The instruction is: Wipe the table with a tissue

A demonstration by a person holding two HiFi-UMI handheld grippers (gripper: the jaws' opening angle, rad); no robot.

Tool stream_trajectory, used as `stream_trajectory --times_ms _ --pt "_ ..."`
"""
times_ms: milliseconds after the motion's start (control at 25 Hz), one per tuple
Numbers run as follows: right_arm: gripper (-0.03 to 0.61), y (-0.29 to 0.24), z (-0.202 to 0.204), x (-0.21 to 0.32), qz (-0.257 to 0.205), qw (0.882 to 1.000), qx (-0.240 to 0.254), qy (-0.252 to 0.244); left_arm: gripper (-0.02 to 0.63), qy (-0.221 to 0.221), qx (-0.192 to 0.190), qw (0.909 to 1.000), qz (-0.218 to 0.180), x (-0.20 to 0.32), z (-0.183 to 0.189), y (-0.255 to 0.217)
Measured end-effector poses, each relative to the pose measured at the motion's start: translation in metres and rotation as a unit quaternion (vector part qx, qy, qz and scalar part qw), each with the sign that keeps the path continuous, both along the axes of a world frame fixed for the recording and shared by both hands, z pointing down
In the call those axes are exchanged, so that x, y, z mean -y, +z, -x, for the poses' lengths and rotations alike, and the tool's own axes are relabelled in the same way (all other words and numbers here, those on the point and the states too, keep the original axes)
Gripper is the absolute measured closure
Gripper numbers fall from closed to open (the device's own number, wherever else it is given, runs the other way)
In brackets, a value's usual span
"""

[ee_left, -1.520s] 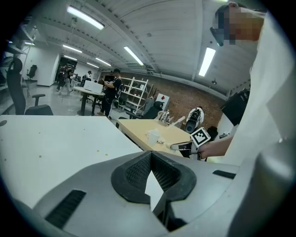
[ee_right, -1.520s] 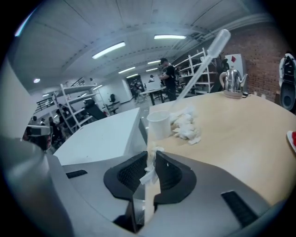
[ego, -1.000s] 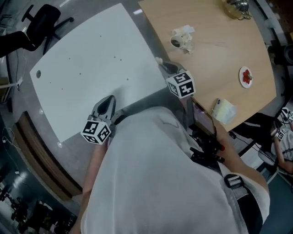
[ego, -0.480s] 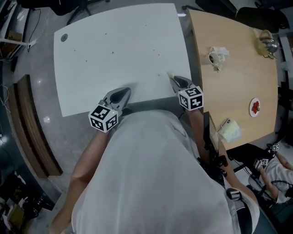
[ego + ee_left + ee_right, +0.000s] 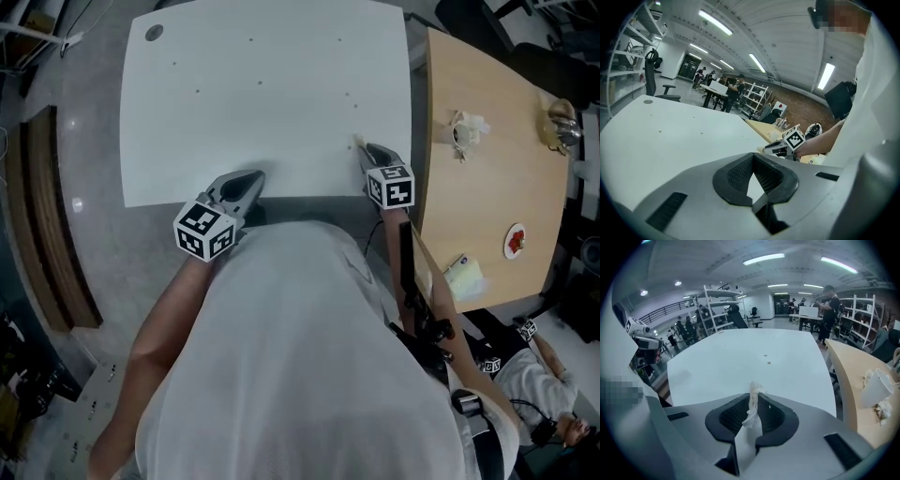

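Observation:
The white table (image 5: 262,94) lies straight ahead of me, with a few small dark specks (image 5: 768,363) on its top. My right gripper (image 5: 366,147) sits over the table's near right edge, shut on a twisted white tissue (image 5: 753,404). The tissue's tip (image 5: 357,141) pokes out past the jaws. Over the near edge further left, my left gripper (image 5: 251,175) is shut with nothing between its jaws (image 5: 753,155). The left gripper view shows the right gripper's marker cube (image 5: 793,138) across the table.
A wooden table (image 5: 487,187) adjoins on the right, carrying a cup stuffed with tissue (image 5: 464,127), a small plate (image 5: 516,241), a tissue pack (image 5: 466,277) and a glass pot (image 5: 560,117). An office chair (image 5: 649,70) stands beyond the far corner. Another person (image 5: 534,394) sits at lower right.
The view has swung round, so the white table now lies square in front instead of slanted. Both grippers stay at its near edge, and the right one still holds the tissue.

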State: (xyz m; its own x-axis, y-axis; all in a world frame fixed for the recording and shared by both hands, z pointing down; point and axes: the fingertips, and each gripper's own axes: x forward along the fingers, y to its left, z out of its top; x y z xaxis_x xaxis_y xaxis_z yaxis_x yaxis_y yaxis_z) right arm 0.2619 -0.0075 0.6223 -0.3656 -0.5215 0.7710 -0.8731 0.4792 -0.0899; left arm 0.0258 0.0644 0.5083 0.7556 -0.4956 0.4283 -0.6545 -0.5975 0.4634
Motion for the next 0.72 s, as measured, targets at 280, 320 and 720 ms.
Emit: stream_trajectory --times_ms 280,320,720 --pt "0.525 0.006 0.008 -0.002 -0.013 0.997 -0.069 -0.028 0.607 0.010 -0.008 0.9999 0.004 0.010 0.012 0.005" --pt "0.525 0.006 0.009 -0.003 -0.011 0.997 -0.071 -0.028 0.607 0.015 -0.009 0.9998 0.005 0.012 0.012 0.005" --pt "0.526 0.007 0.031 -0.022 -0.004 0.998 -0.066 0.003 0.607 0.048 -0.013 0.9987 -0.009 0.030 0.031 -0.002"
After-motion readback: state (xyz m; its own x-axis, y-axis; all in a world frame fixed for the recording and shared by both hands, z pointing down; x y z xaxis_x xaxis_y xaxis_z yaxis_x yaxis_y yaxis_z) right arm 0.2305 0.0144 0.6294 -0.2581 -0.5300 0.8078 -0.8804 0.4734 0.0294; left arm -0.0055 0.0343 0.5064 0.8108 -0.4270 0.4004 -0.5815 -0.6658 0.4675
